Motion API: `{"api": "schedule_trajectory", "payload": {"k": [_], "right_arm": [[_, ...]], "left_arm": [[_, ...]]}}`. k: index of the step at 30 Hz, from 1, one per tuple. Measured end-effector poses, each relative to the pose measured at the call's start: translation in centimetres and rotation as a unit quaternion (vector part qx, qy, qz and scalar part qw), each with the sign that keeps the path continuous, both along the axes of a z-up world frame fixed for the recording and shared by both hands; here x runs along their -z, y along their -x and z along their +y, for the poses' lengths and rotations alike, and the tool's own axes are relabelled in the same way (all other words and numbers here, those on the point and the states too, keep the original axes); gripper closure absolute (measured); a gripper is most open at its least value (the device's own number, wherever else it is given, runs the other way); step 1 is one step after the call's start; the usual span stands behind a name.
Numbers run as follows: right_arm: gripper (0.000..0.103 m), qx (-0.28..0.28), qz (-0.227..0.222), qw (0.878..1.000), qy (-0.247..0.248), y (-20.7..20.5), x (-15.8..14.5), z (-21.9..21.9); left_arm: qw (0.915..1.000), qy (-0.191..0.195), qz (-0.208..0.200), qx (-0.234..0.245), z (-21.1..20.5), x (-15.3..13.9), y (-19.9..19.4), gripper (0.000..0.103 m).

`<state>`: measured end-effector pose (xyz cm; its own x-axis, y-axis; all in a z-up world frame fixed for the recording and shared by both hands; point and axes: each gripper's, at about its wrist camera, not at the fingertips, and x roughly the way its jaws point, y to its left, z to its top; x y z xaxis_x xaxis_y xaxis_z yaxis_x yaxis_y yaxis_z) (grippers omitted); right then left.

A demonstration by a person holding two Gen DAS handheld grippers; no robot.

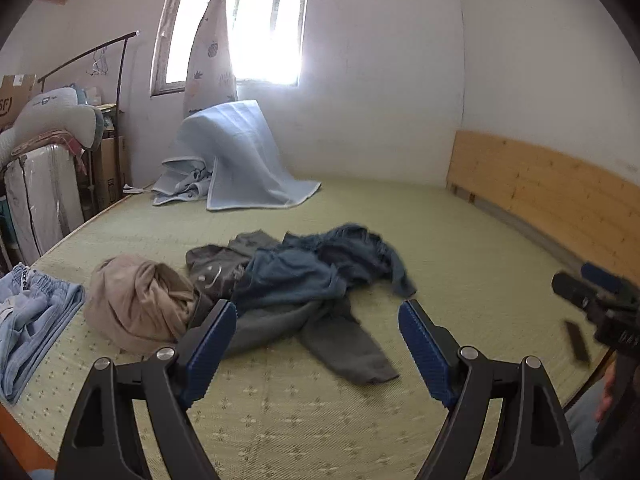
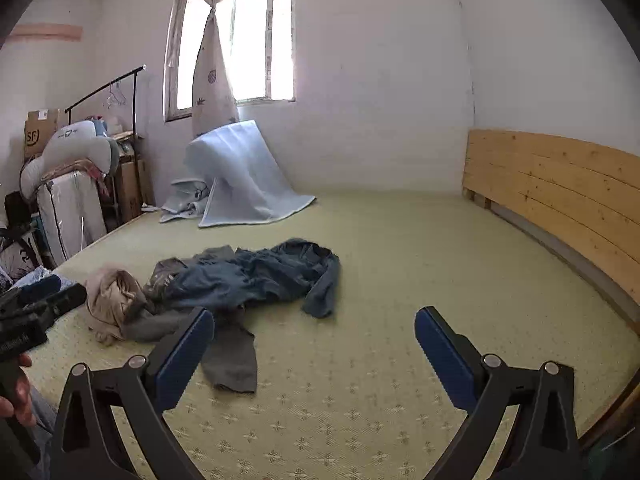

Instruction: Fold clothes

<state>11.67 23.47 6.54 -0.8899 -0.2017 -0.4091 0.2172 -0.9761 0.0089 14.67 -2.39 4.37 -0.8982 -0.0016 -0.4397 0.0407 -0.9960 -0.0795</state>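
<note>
Left wrist view: the left gripper (image 1: pixel 318 312) gapes wide and empty above the mat (image 1: pixel 460 240), facing a heap of clothes (image 1: pixel 280 280): tan, grey and blue pieces tangled together mid-bed. Folded light-blue shorts (image 1: pixel 36 312) lie at the left edge. The right gripper (image 2: pixel 314 322) also stands wide, holding nothing.

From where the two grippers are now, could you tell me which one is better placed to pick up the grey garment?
Probably the left gripper: the grey garment lies between its open fingers, whereas the right gripper frames mostly bare mat.
</note>
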Motion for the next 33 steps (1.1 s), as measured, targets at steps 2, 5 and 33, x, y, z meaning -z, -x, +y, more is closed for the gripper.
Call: {"api": "schedule_trajectory", "payload": {"k": [2,5,33], "right_arm": [[0.0,0.002,-0.023,1.0,0.0,0.7,1.0,-0.3],[0.0,-0.004,-0.055,0.998,0.0,1.2,2.2,-0.6],[0.0,0.045,-0.114,0.991,-0.047,3.1,5.8,-2.8]], "left_arm": [[1.0,-0.001,-0.009,0.001,0.0,1.1,0.4,0.016],[0.9999,0.007,-0.013,0.0,0.4,1.7,1.1,0.016],[0.9969,-0.035,-0.071,0.004,-0.4,3.4,1.7,0.016]]}}
